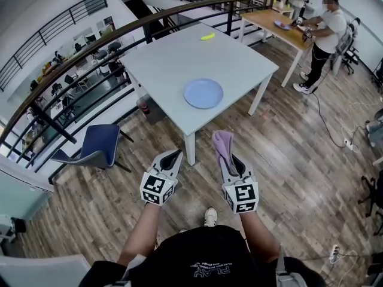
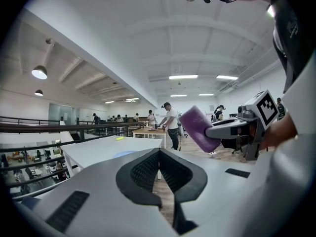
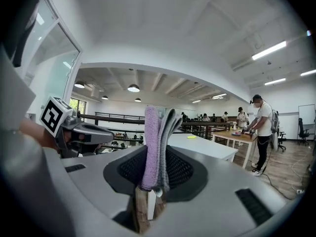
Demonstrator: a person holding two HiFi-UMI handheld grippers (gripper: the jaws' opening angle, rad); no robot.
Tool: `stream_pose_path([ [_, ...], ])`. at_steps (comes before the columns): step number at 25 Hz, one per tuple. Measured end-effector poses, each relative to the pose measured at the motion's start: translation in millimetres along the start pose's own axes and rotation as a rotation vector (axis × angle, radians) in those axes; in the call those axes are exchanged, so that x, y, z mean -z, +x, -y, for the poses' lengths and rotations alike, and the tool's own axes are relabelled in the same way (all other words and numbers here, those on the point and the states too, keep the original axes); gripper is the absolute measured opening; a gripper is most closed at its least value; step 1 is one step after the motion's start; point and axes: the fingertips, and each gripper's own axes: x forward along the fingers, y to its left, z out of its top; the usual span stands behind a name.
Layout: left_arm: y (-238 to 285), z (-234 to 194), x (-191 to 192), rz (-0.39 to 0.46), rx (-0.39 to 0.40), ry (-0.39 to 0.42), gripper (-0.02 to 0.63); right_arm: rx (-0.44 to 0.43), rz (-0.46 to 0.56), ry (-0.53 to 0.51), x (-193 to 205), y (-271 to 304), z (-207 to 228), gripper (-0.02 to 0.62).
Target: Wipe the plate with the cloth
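Head view, from the left: a curved railing (image 1: 78, 61) and a blue chair (image 1: 99, 145) stand off to the side, clear of the path. Next comes the left gripper (image 1: 172, 155), held out over the wooden floor with its jaws closed on nothing. Ahead of it the white table (image 1: 173, 52) carries the pale blue plate (image 1: 203, 93), lying flat near the near edge and well apart from both grippers. A small yellow object (image 1: 207, 36) lies at the far side, no bother. The right gripper (image 1: 227, 155) is clamped on the folded lilac cloth (image 1: 222, 141), which sticks up past the jaw tips; the right gripper view shows its layers pinched between the pads. The cloth looks soft, light and limp, so I'd guess it bunches unless pressed flat. The plate looks stiff, smooth and light, likely to skate on the tabletop when rubbed, so the free gripper would best pinch its near rim. Only the table's corner and leg (image 1: 190, 148) stand between. Further right, a person (image 1: 326, 31) works at a wooden table (image 1: 269, 20), well away.
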Motion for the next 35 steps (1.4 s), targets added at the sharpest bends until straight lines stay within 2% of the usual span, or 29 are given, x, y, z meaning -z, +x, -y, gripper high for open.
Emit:
stream_pose_path([
  [8, 51, -12, -4, -0.042, -0.052, -0.006, 0.012, -0.041, 0.032, 0.045, -4, 48, 51, 0.104],
  [16, 77, -13, -5, -0.063, -0.113, -0.024, 0.012, -0.106, 0.052, 0.087, -8, 71, 78, 0.104],
  [22, 97, -21, -2, -0.073, -0.123, -0.042, 0.012, -0.143, 0.035, 0.081, -6, 92, 85, 0.104],
  [28, 128, -42, -13, -0.041, -0.109, -0.03, 0.012, -0.157, 0.048, 0.057, -18, 128, 92, 0.104],
  [35, 152, -85, -15, -0.022, -0.122, -0.05, 0.012, -0.177, 0.025, 0.014, -25, 179, 93, 0.104],
])
